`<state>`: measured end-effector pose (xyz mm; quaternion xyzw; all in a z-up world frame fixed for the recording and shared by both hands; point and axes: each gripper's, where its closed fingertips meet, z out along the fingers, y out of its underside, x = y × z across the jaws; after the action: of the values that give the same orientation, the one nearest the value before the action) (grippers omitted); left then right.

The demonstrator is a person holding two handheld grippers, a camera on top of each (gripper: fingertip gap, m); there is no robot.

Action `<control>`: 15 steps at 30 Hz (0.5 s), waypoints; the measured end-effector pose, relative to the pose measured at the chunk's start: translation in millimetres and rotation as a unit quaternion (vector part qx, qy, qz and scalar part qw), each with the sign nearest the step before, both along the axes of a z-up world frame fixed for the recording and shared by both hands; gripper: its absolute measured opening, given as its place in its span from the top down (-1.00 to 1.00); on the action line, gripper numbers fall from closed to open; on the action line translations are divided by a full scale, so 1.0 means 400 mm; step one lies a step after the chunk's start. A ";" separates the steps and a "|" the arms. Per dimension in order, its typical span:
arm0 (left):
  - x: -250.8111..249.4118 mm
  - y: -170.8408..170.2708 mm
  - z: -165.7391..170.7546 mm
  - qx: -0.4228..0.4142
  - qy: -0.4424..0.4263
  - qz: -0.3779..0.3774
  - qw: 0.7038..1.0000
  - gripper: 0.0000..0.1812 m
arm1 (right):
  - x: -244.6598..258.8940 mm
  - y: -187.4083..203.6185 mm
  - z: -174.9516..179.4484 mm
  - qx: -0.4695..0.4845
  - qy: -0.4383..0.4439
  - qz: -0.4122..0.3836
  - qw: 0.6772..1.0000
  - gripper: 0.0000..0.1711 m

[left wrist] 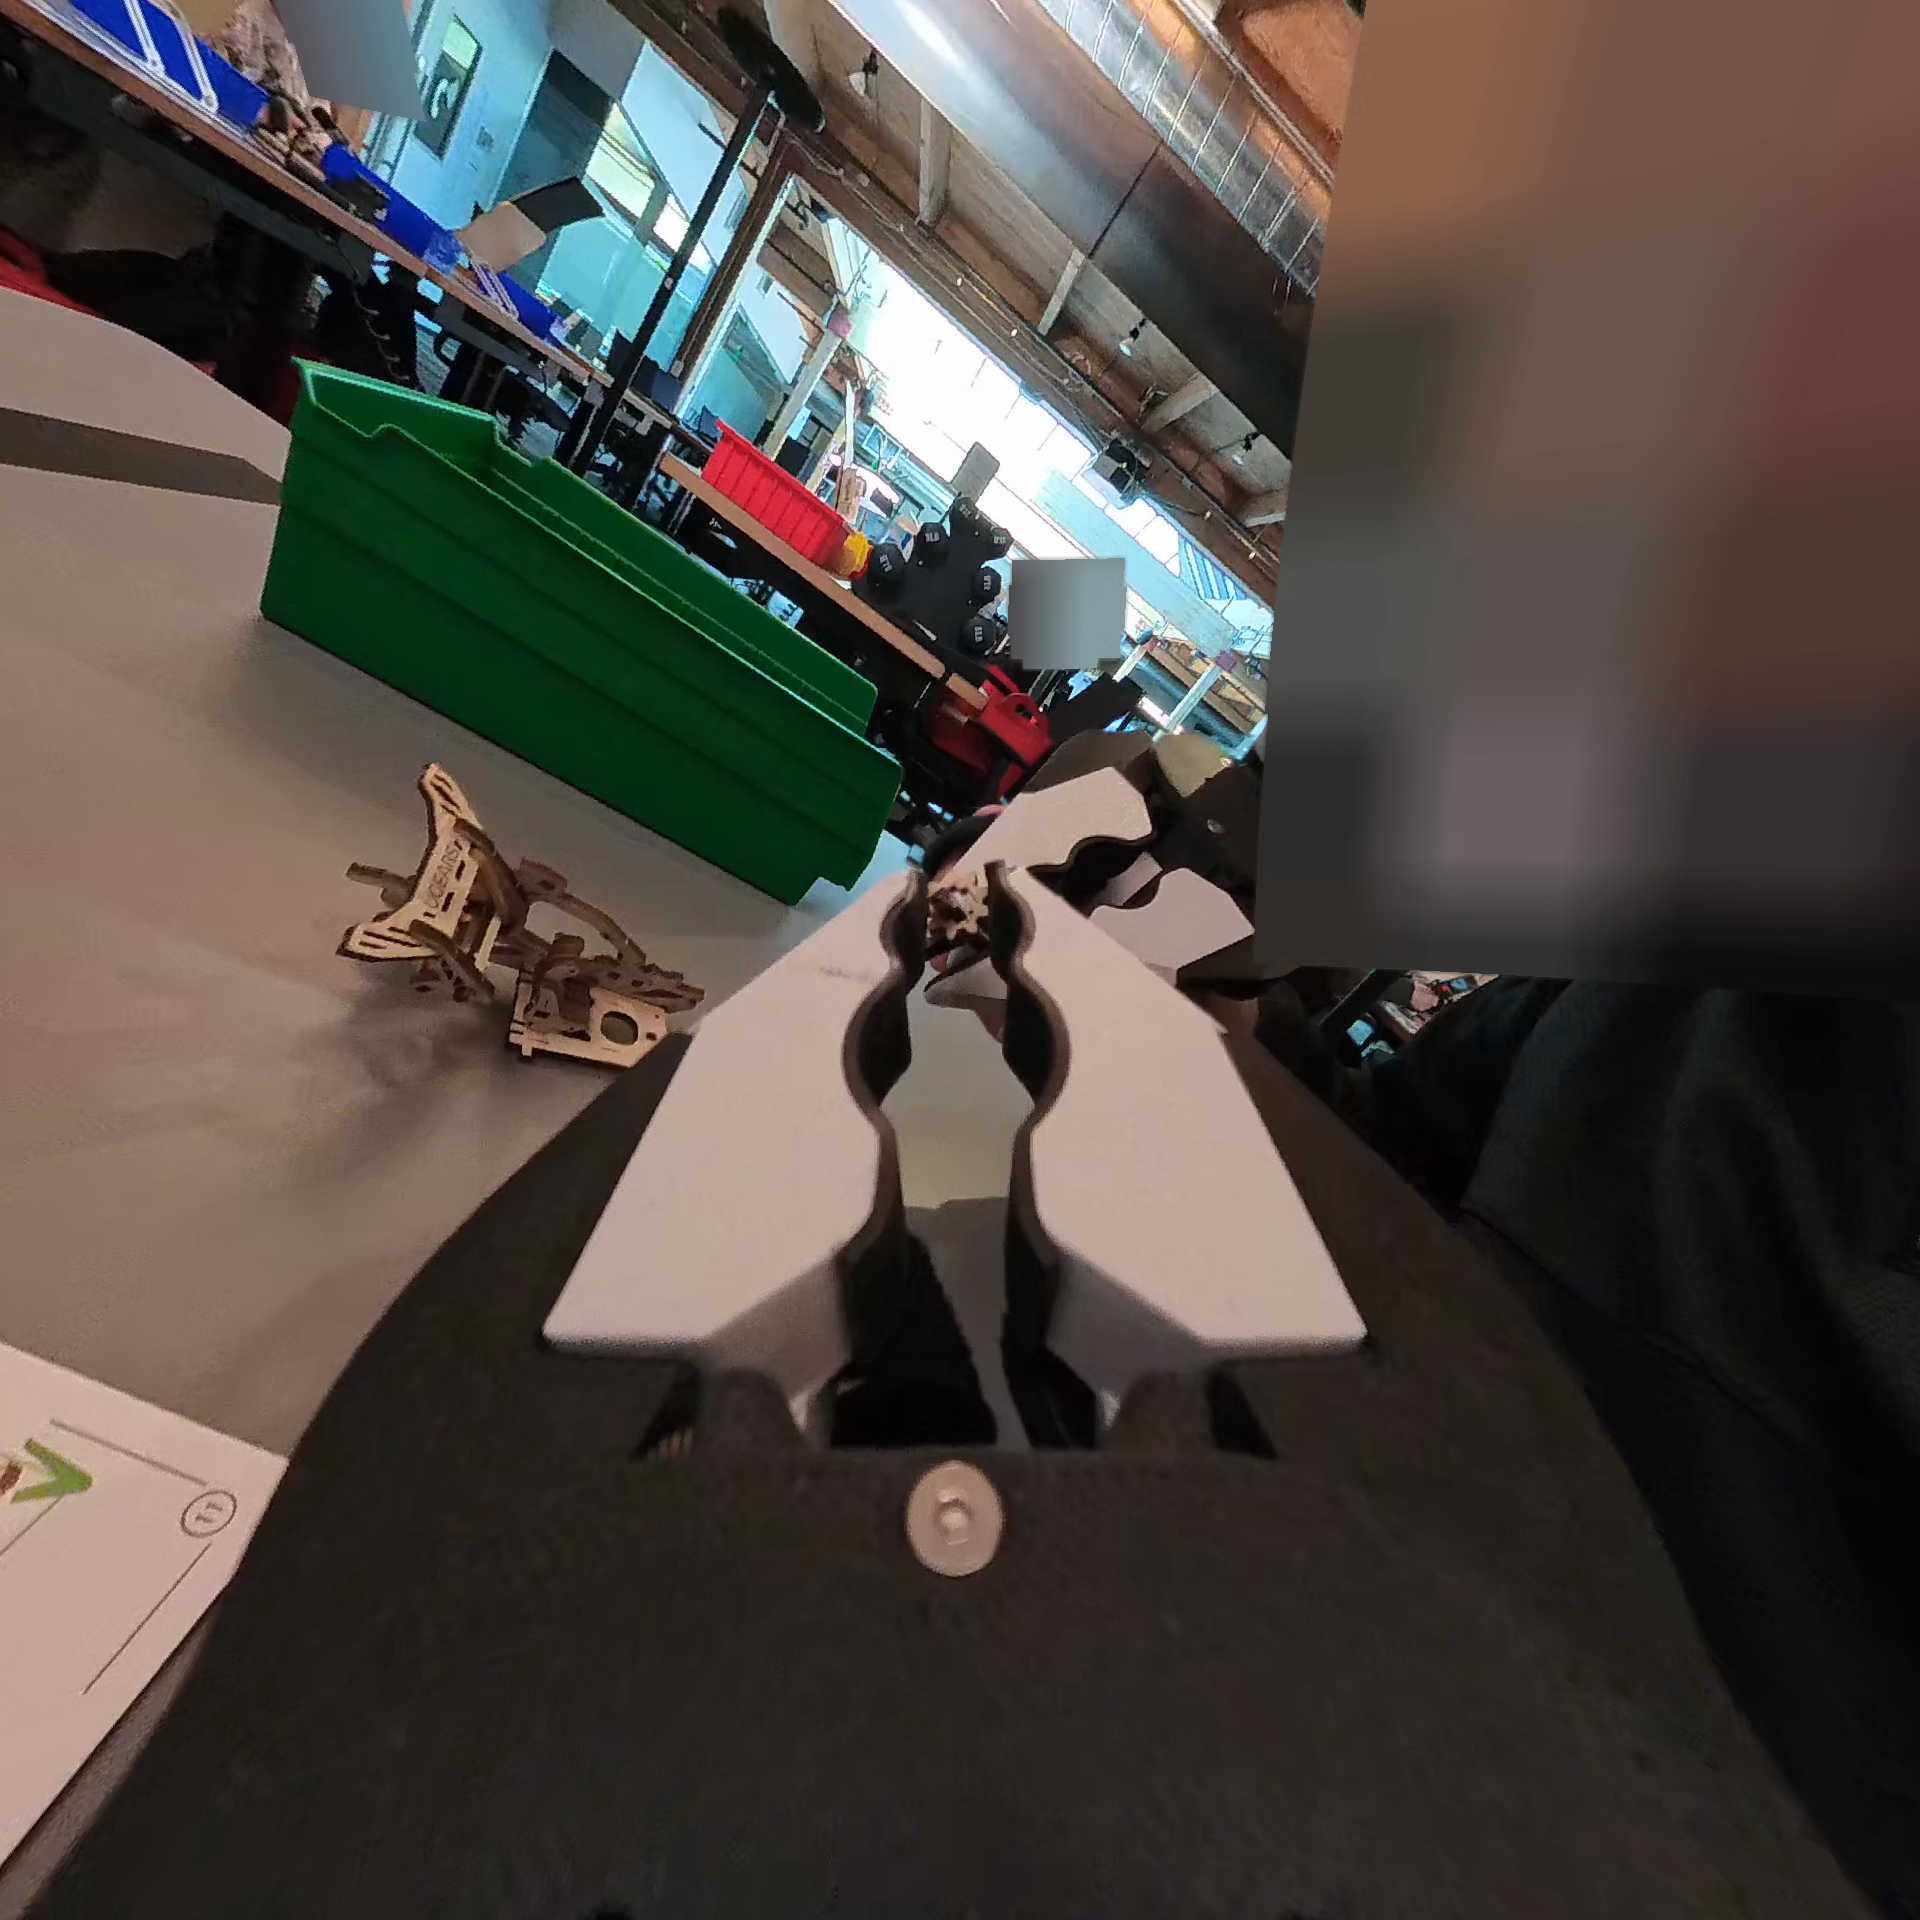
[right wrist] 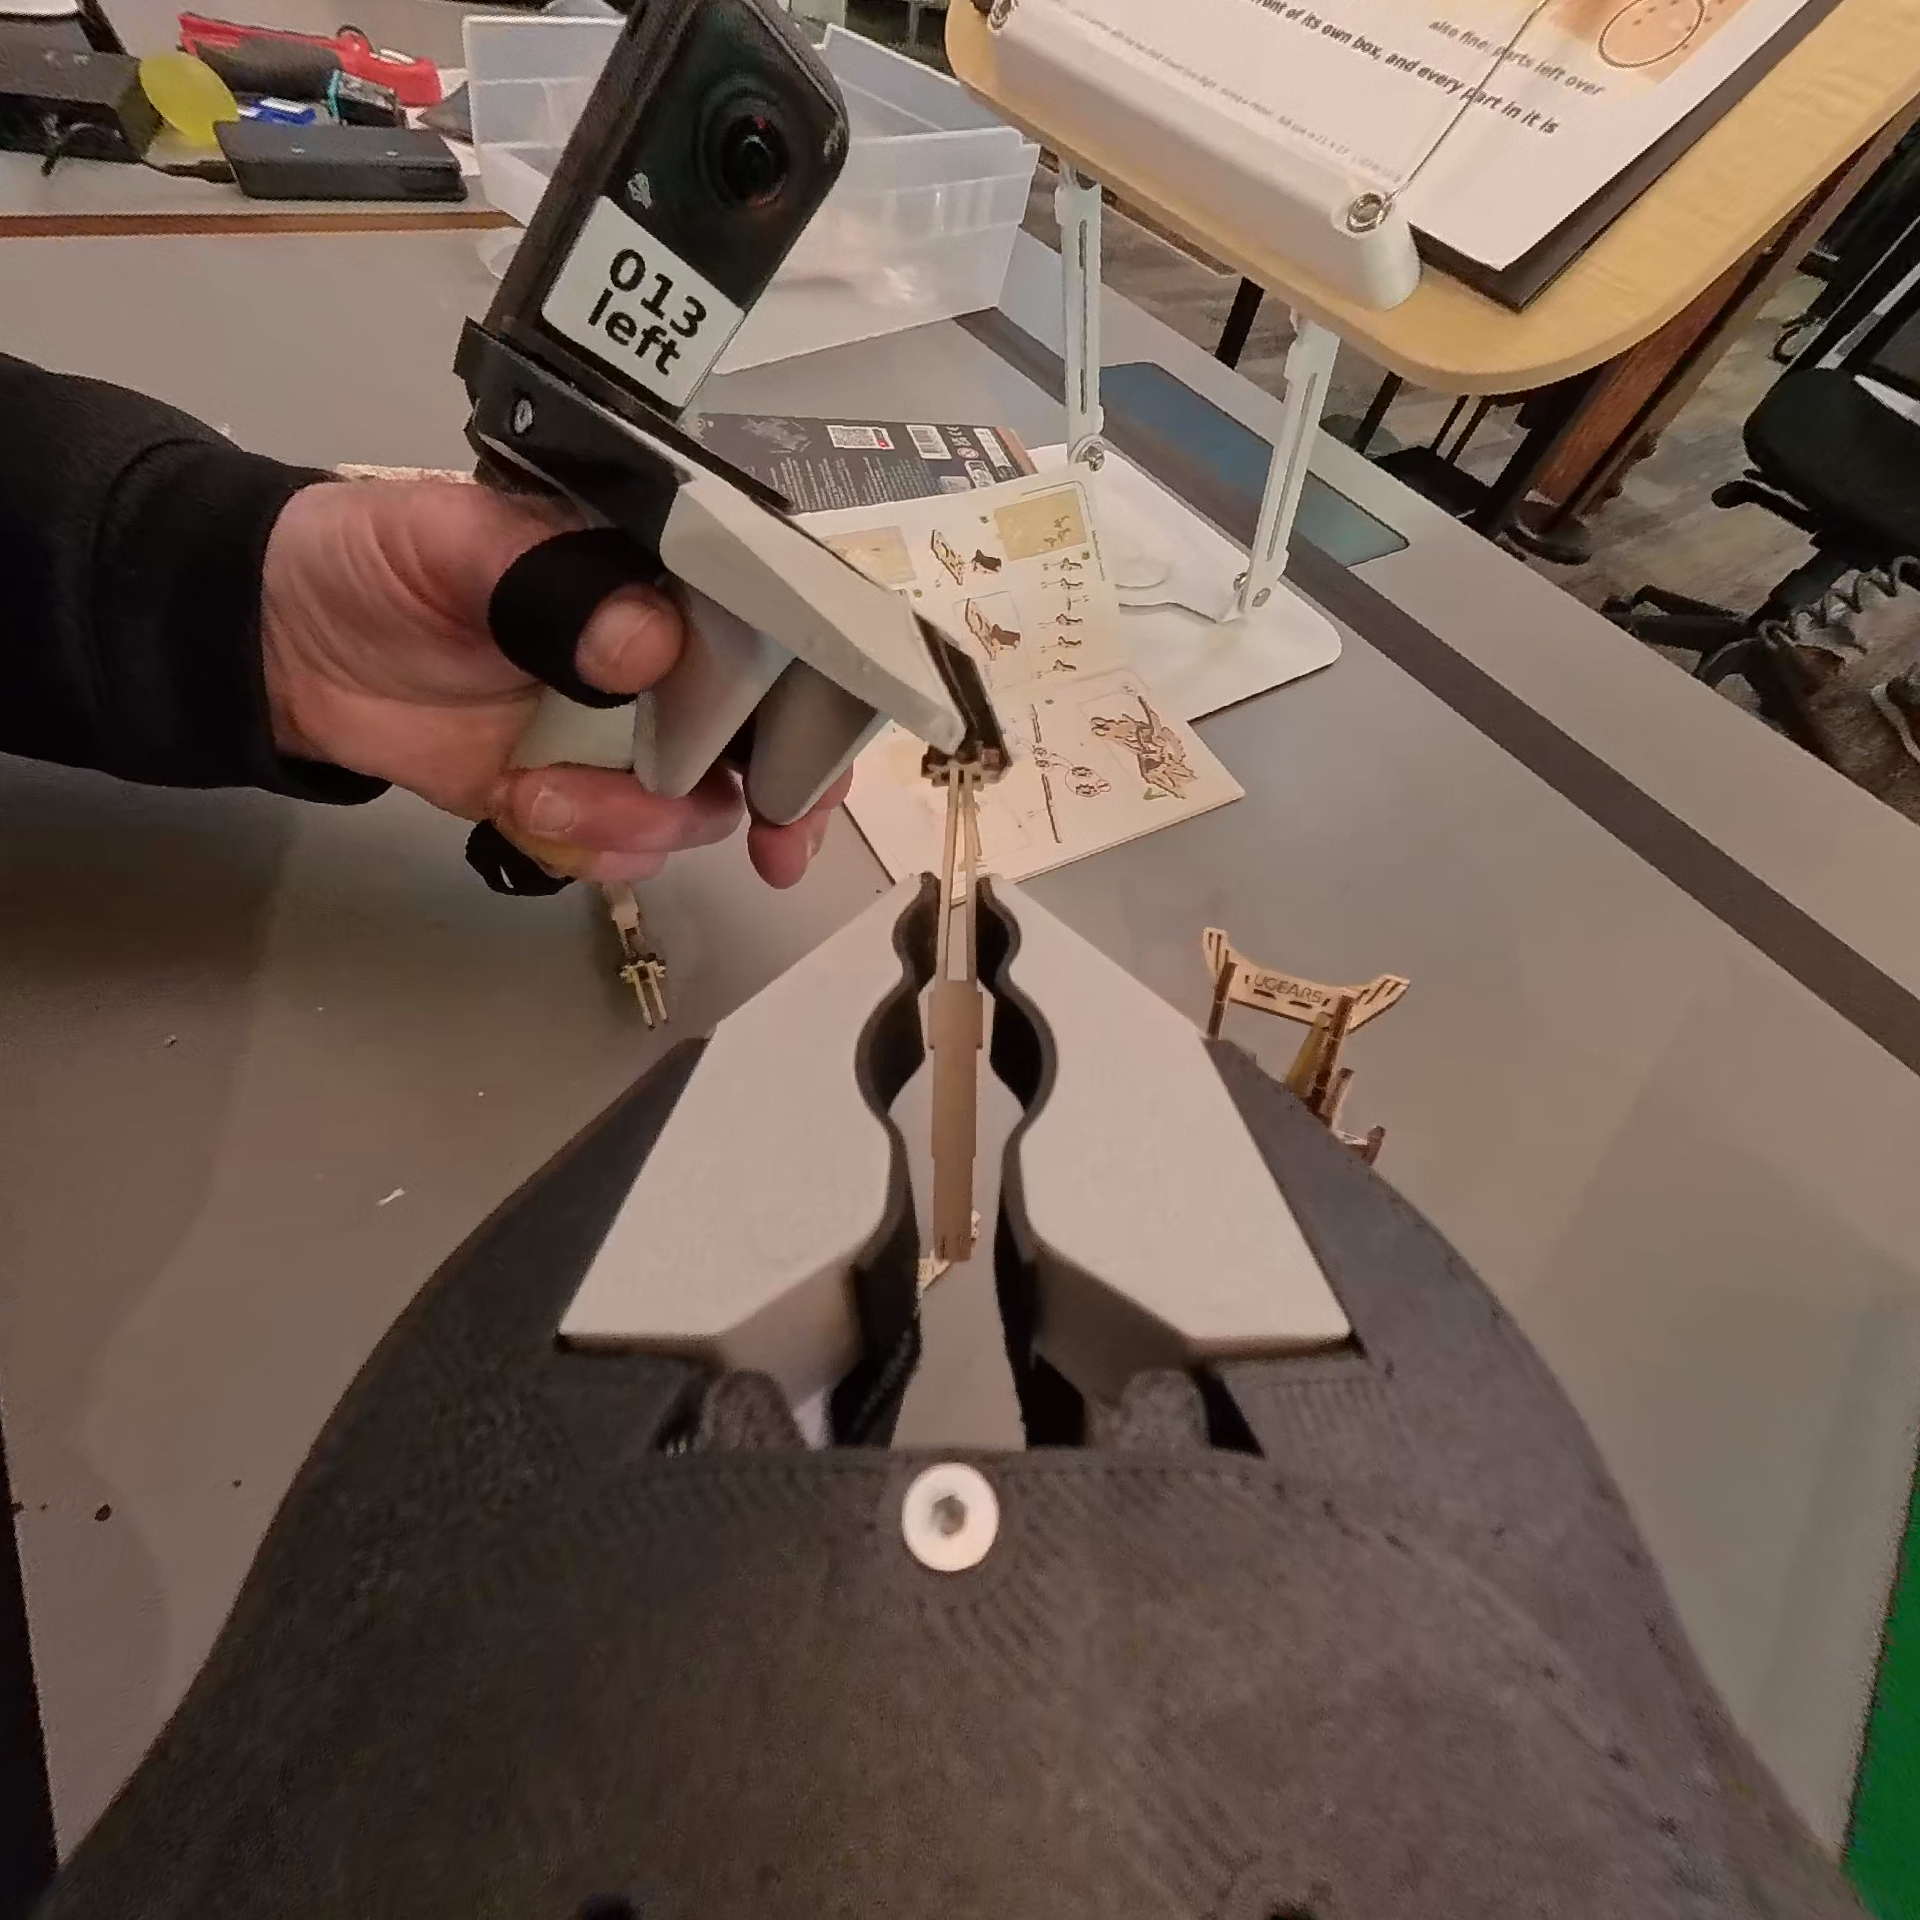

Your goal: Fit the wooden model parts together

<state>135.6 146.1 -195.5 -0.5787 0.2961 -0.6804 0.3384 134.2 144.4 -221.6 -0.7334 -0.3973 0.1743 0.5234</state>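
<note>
While both jaws pinch one wooden strip, contact seems tip-only.

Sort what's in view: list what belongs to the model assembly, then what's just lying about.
In the job: left gripper, right gripper, thin wooden strip between them, part-built wooden model, instruction sheet.

Lying about: green bins, clear tub, book stand.

Two grippers: left gripper, right gripper. One thin wooden strip, one green bin, one instruction sheet, one book stand.
</note>
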 end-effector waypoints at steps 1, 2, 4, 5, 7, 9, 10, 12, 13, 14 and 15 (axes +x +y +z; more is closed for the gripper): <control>-0.001 -0.001 -0.001 0.002 0.003 0.002 1.000 0.89 | -0.001 -0.001 -0.001 -0.002 0.004 0.001 1.000 0.96; -0.003 -0.001 -0.002 0.003 0.005 0.002 1.000 0.89 | -0.003 -0.001 -0.002 -0.003 0.008 0.002 1.000 0.96; -0.009 -0.005 -0.006 0.010 0.016 0.001 1.000 0.87 | -0.007 -0.005 -0.003 -0.006 0.015 0.007 1.000 0.96; -0.014 -0.002 -0.008 0.016 0.025 0.006 1.000 0.79 | -0.008 -0.006 -0.003 -0.007 0.020 0.007 1.000 0.96; -0.028 0.001 -0.007 0.019 0.033 0.013 0.999 0.74 | -0.005 -0.004 -0.006 -0.003 0.013 0.002 1.000 0.96; -0.035 0.000 -0.003 0.011 0.031 0.015 0.999 0.76 | -0.013 -0.009 -0.003 0.005 0.010 0.006 1.000 0.96; -0.033 -0.005 -0.009 0.011 0.038 0.013 0.999 0.77 | -0.018 -0.011 -0.001 0.011 0.007 0.008 1.000 0.96; -0.027 -0.018 -0.017 0.013 0.047 0.006 0.999 0.83 | -0.026 -0.012 0.000 0.026 -0.011 0.008 1.000 0.96; -0.026 -0.023 -0.014 0.012 0.042 0.005 0.999 0.86 | -0.028 -0.012 0.002 0.033 -0.016 0.007 0.999 0.97; -0.027 -0.023 -0.010 0.010 0.036 0.007 0.999 0.87 | -0.030 -0.014 0.005 0.038 -0.018 0.007 0.999 0.97; -0.028 -0.024 -0.008 0.008 0.033 0.007 0.999 0.87 | -0.031 -0.015 0.008 0.040 -0.019 0.008 0.999 0.96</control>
<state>124.2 136.4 -198.8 -0.5998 0.3084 -0.6565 0.3379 121.8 138.5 -218.6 -0.7122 -0.4190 0.1486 0.5433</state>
